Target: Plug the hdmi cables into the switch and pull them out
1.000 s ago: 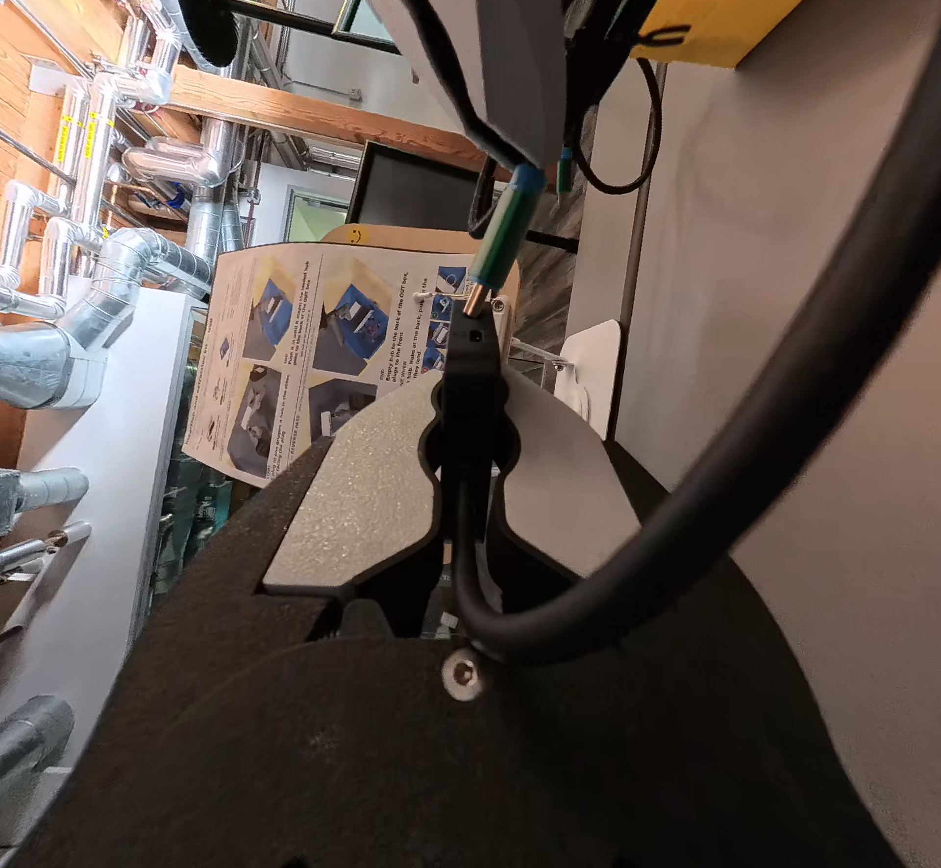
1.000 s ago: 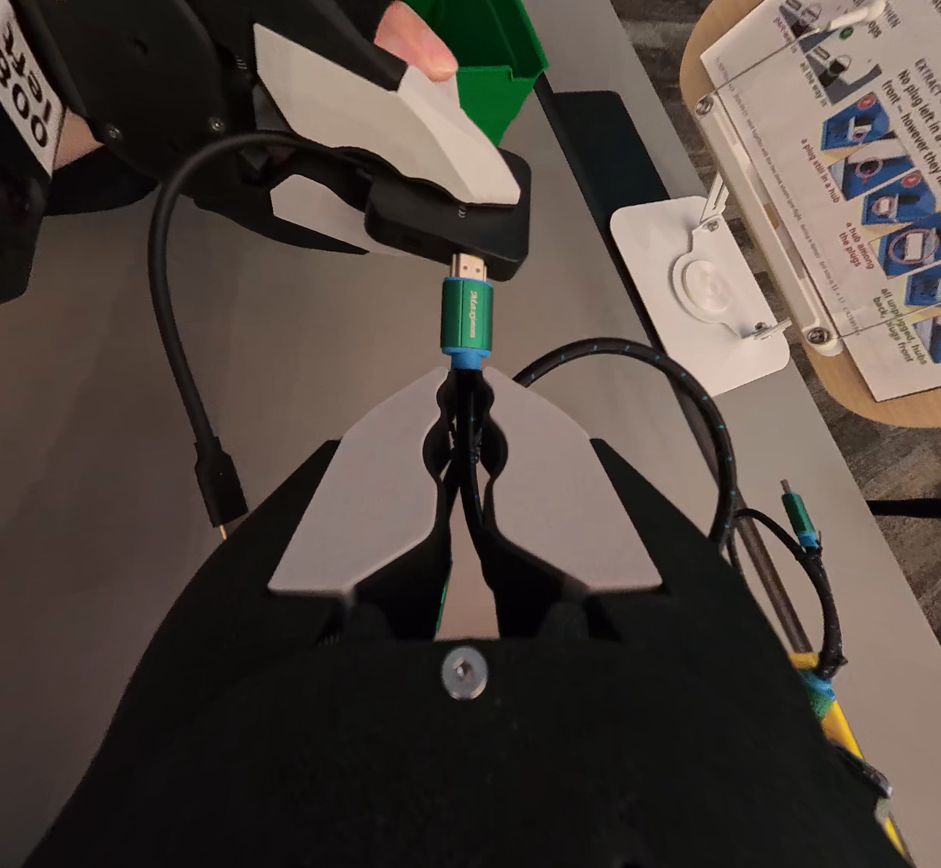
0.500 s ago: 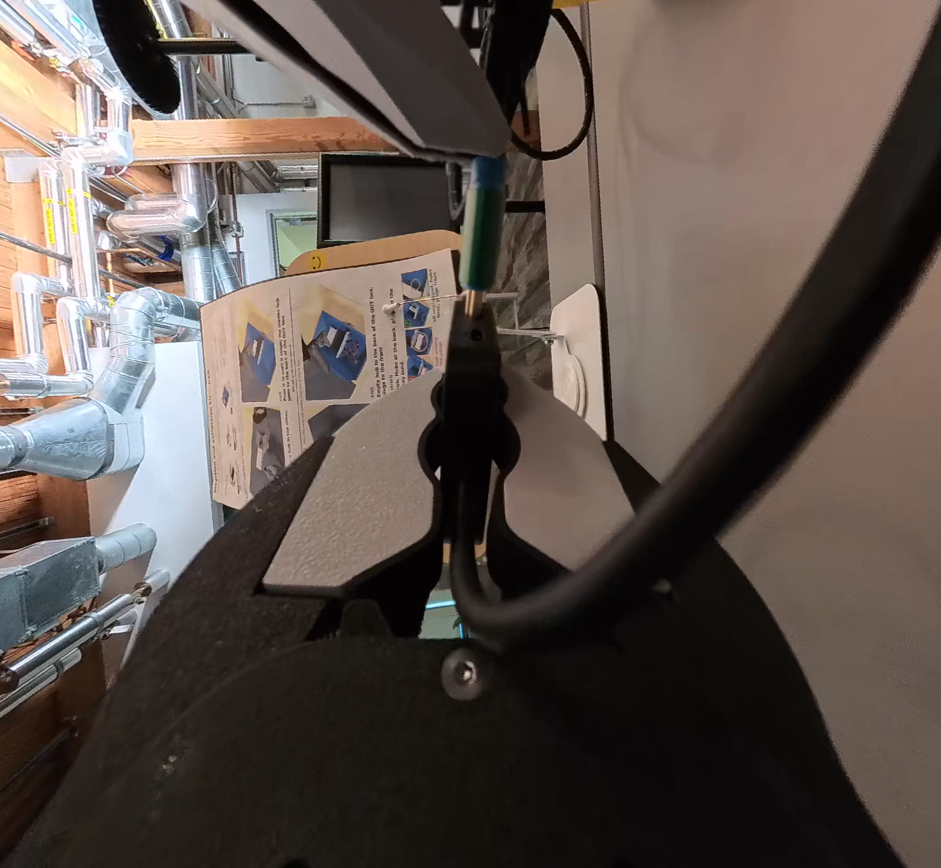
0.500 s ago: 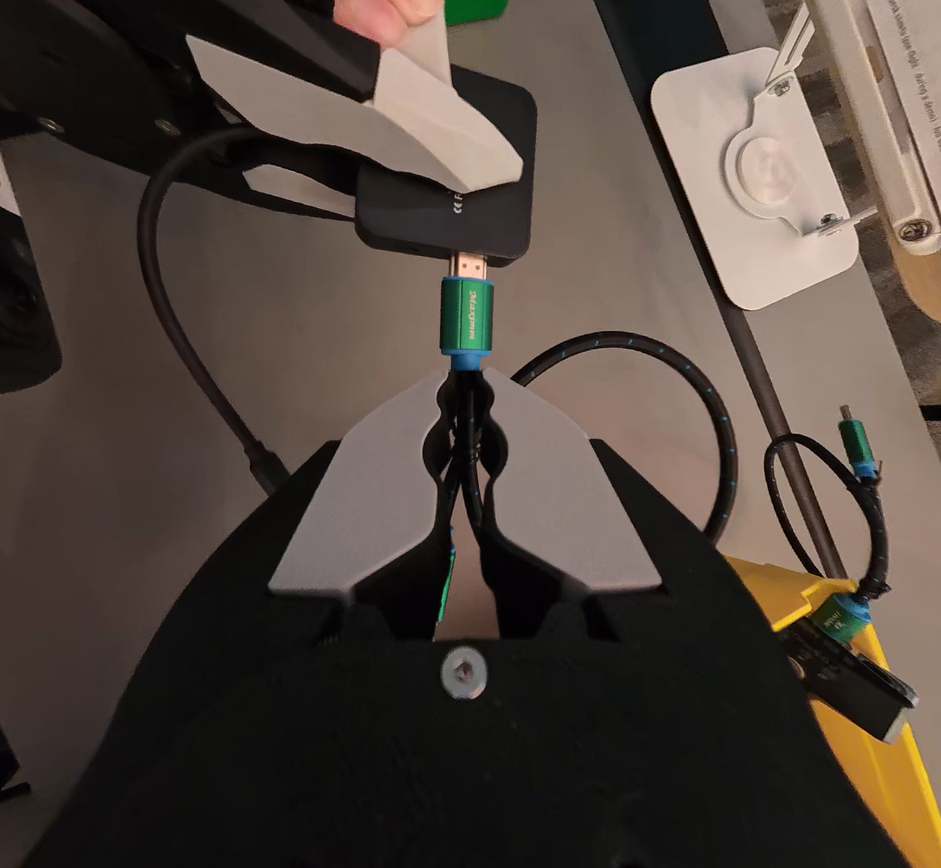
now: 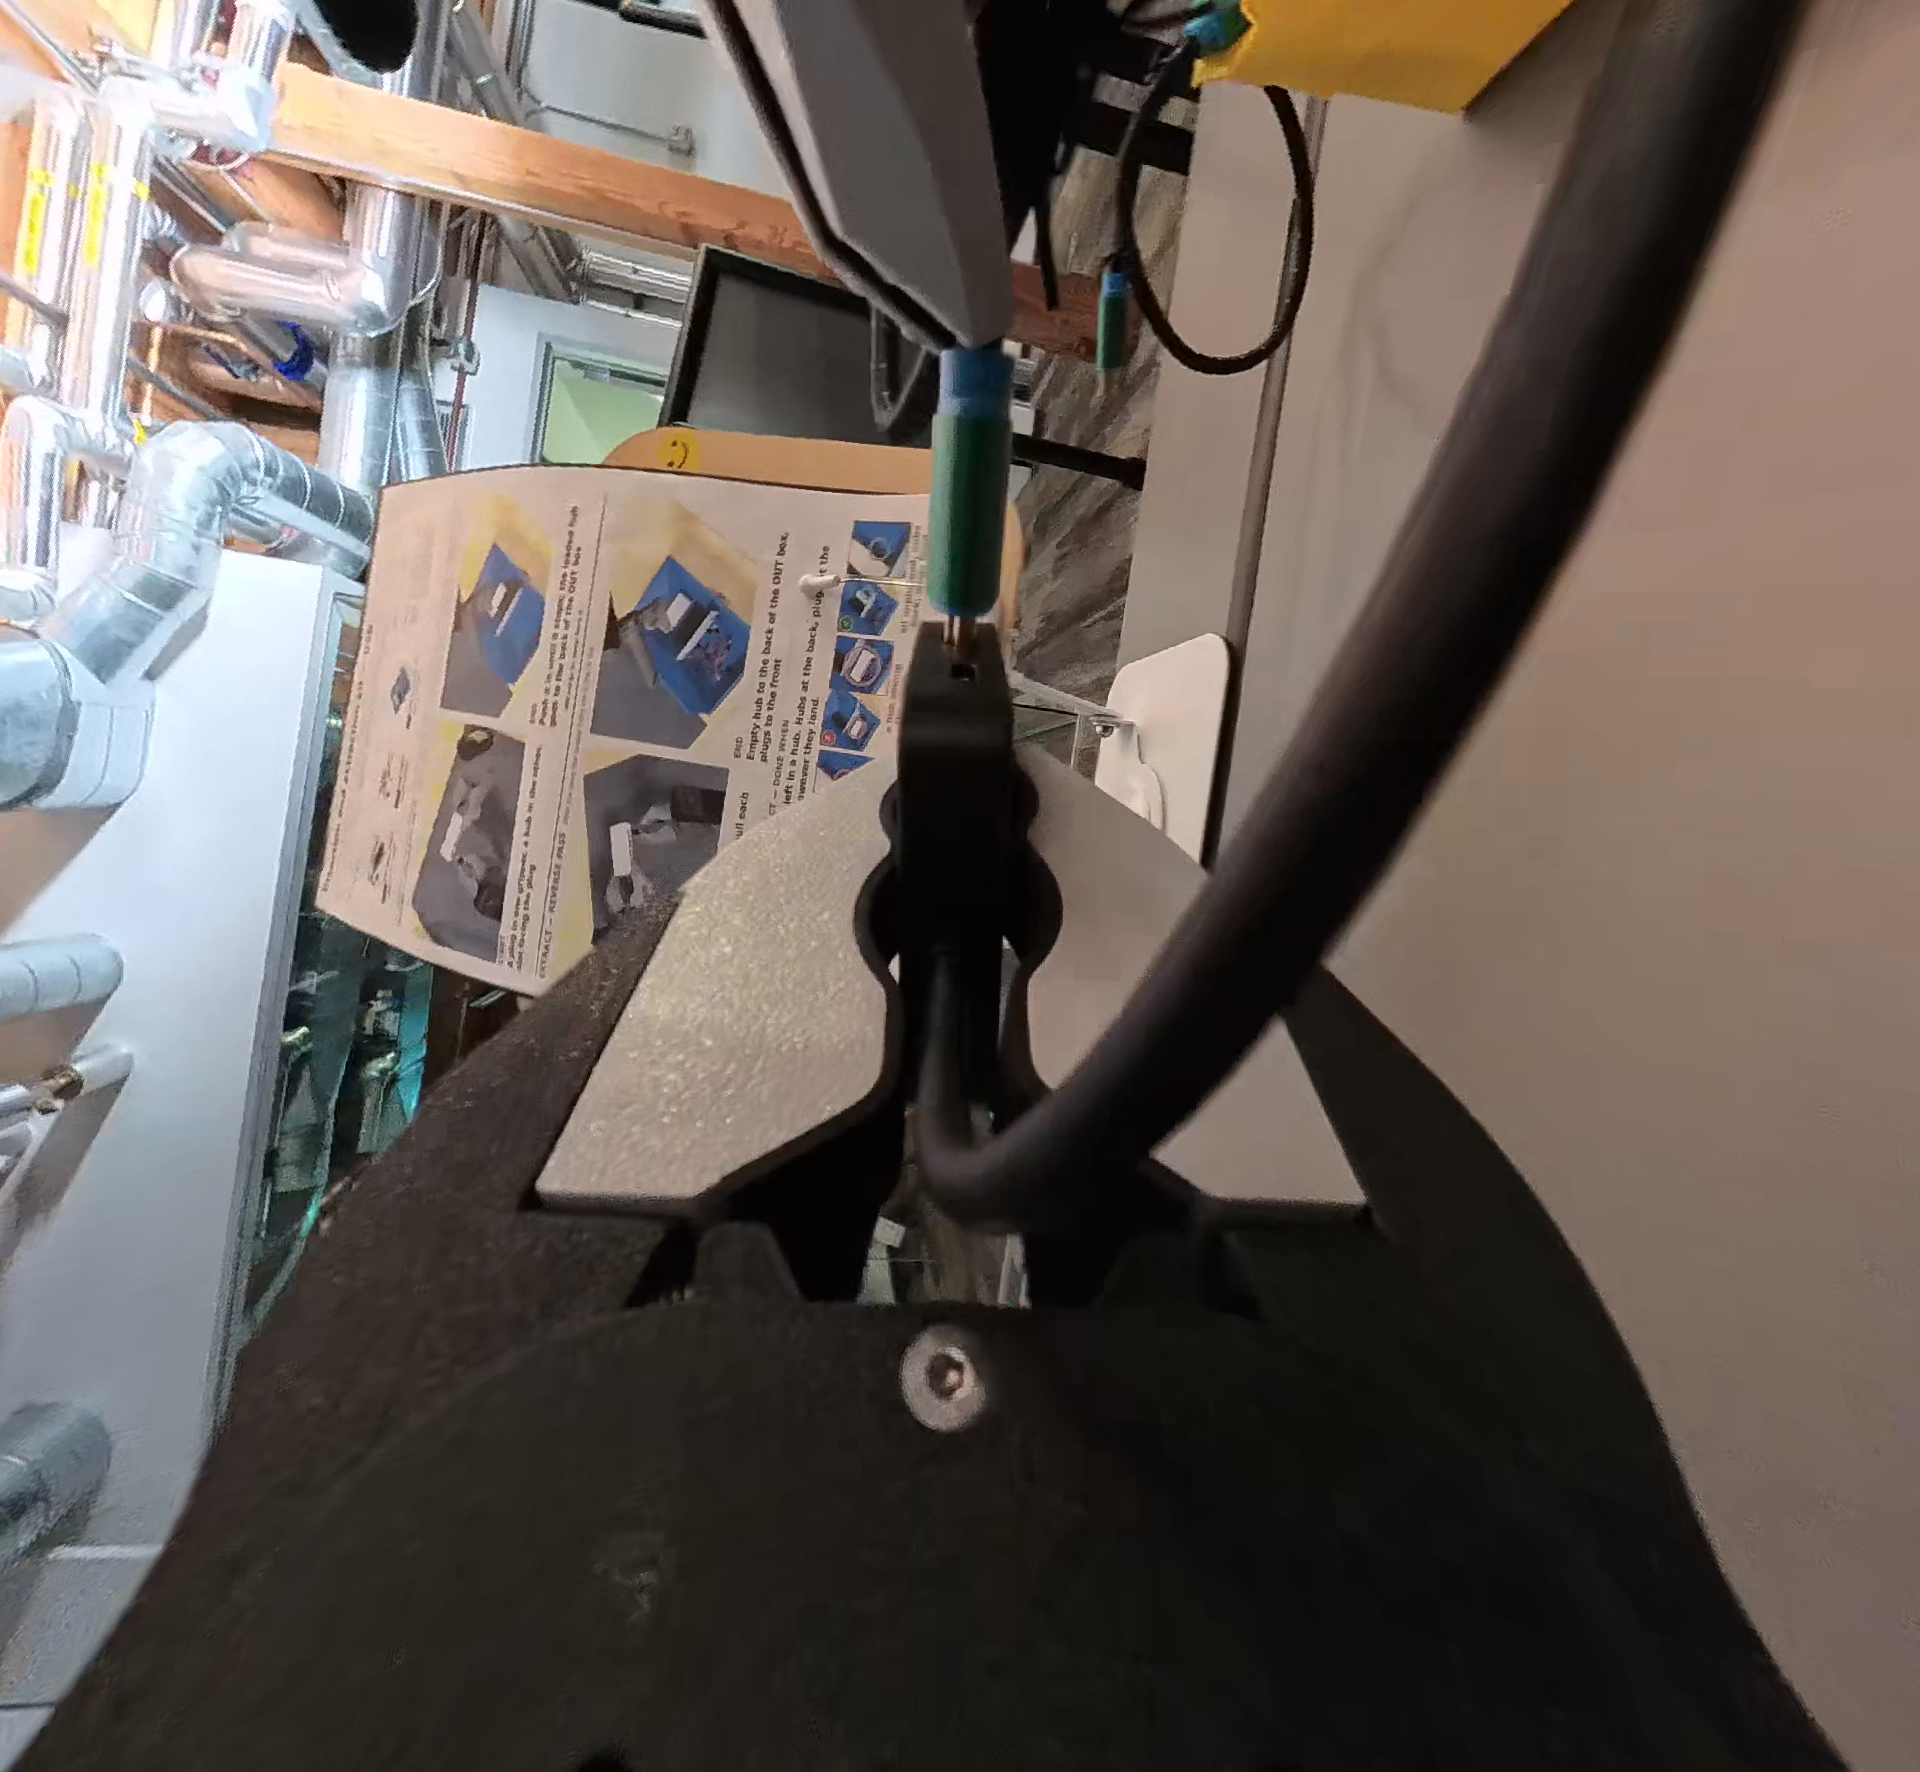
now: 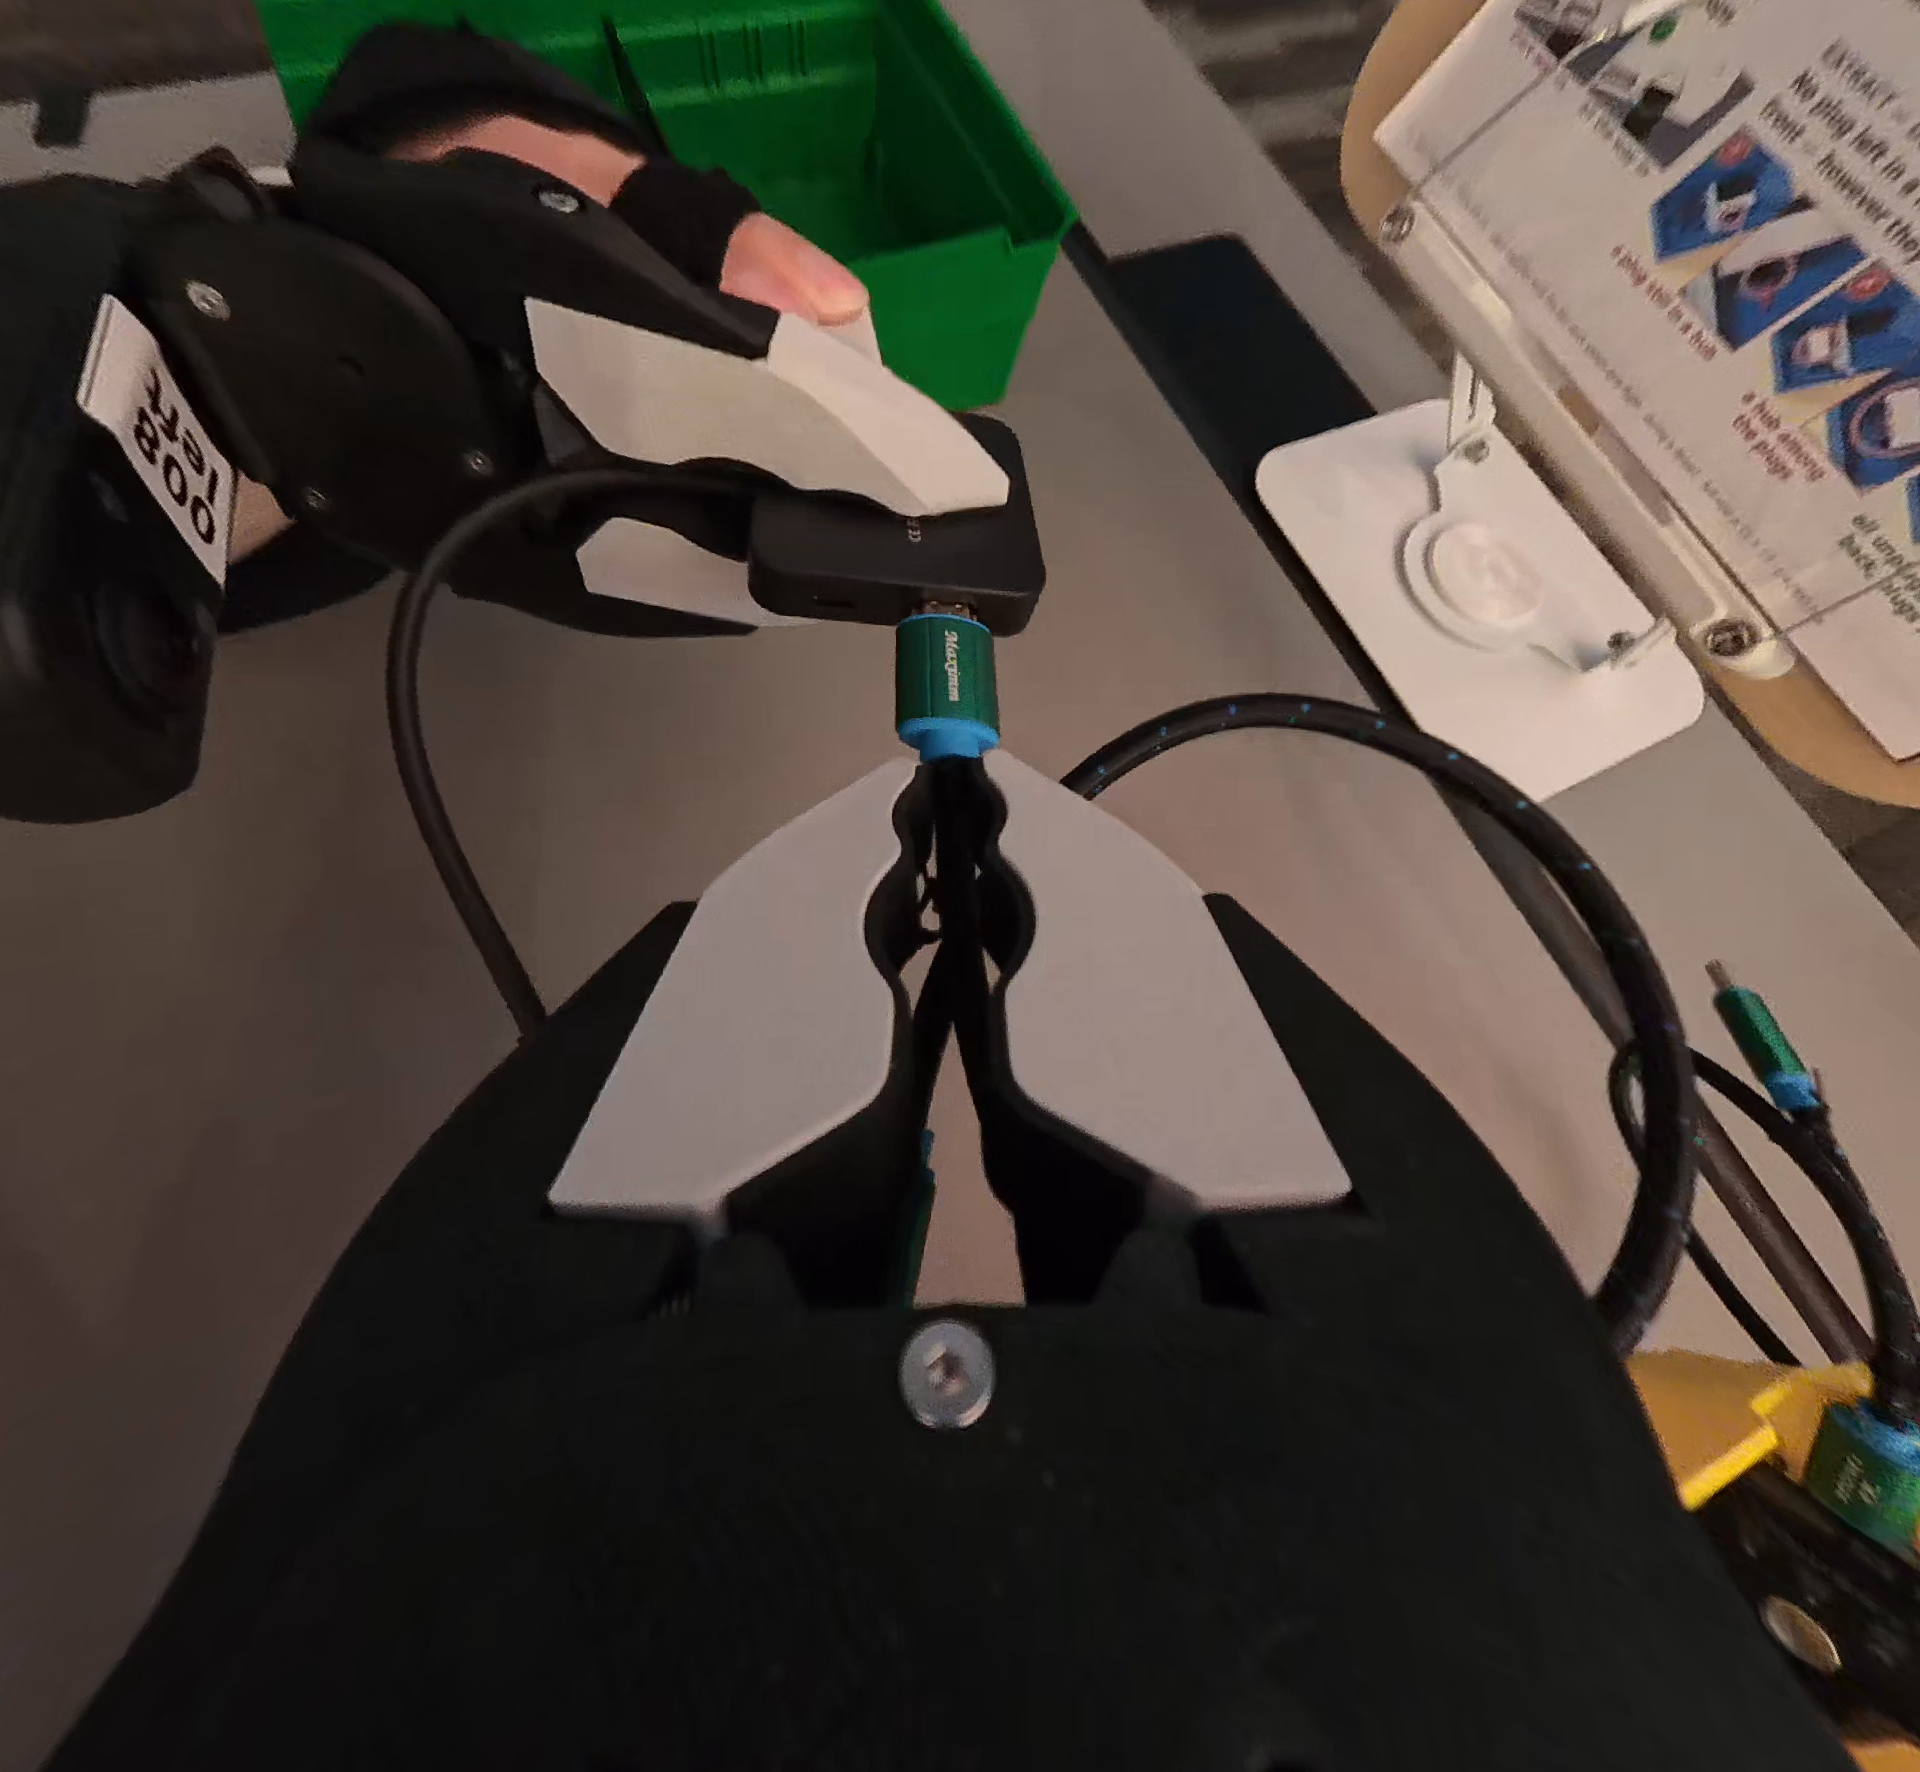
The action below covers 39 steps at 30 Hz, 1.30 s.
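Your left claw [image 6: 831, 517] is clenched flat across the black switch [image 6: 904, 559], holding it in the air above the grey table [image 6: 260, 891], one pad on top and one beneath. Your right claw [image 6: 943, 777] is clamped on the braided hdmi cable [image 6: 1455, 777] just behind the green plug [image 6: 943, 678], whose metal tip sits at the mouth of a port on the switch's near edge; a sliver of metal still shows, so I judge it not fully seated.

Handling: the switch looks small, light and rigid, with a smooth shell that could slide or pivot between the pads under a push. Keep the grip across its broad faces, clear of the ports. The plug shell is stiff and is the better place to press or pull. The cable behind it is limp and will buckle if pushed. Keep the pull in line with the port, since the metal tongue is the fragile part.

Count: one switch, trailing one thin black lead [image 6: 436, 735]. One plug at the port, a second green plug [image 6: 1761, 1047] lying loose on the table at your right, and a third green connector [image 6: 1860, 1483] at the yellow bin [image 6: 1704, 1421]. One green bin [image 6: 935, 268] stands behind your left claw.
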### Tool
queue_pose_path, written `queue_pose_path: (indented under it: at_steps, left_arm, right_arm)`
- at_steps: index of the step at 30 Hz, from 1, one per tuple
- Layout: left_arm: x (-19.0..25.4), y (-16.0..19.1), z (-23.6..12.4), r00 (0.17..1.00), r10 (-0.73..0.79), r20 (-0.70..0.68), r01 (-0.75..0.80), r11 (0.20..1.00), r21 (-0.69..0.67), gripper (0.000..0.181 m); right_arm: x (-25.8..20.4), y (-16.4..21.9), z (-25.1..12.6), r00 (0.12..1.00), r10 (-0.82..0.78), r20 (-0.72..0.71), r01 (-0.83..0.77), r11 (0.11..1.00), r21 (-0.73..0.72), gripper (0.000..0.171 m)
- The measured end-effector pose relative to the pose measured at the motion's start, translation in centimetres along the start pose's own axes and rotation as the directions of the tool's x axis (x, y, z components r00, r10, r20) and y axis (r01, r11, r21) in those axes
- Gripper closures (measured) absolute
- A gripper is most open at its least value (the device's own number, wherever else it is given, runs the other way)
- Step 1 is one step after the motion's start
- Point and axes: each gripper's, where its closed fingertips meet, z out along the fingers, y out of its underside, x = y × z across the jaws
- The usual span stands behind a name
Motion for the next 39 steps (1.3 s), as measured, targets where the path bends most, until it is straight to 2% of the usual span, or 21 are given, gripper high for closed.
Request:
queue_pose_path:
  at_steps: [8,20,32,39]
  left_arm:
    - [-1.3,0.2,-0.4,0.993,-0.109,0.045,0.108,0.994,0.033,0.168]
    - [-2.1,0.8,-0.4,0.982,-0.160,0.102,0.159,0.987,0.019,0.168]
    - [-1.5,0.0,-0.7,0.990,-0.127,0.065,0.124,0.991,0.048,0.169]
    - [-1.4,-0.8,-0.8,0.980,-0.194,0.054,0.189,0.978,0.089,0.169]
  right_arm:
    - [-0.1,-2.1,-0.6,0.994,-0.096,-0.050,0.102,0.987,0.128,0.165]
    - [-0.5,-3.2,-0.5,0.996,-0.060,-0.067,0.072,0.977,0.200,0.166]
    - [-1.4,-3.2,-0.9,0.996,-0.073,-0.059,0.081,0.983,0.164,0.167]
    - [-1.6,-3.3,-1.2,0.998,-0.050,-0.032,0.055,0.982,0.179,0.167]
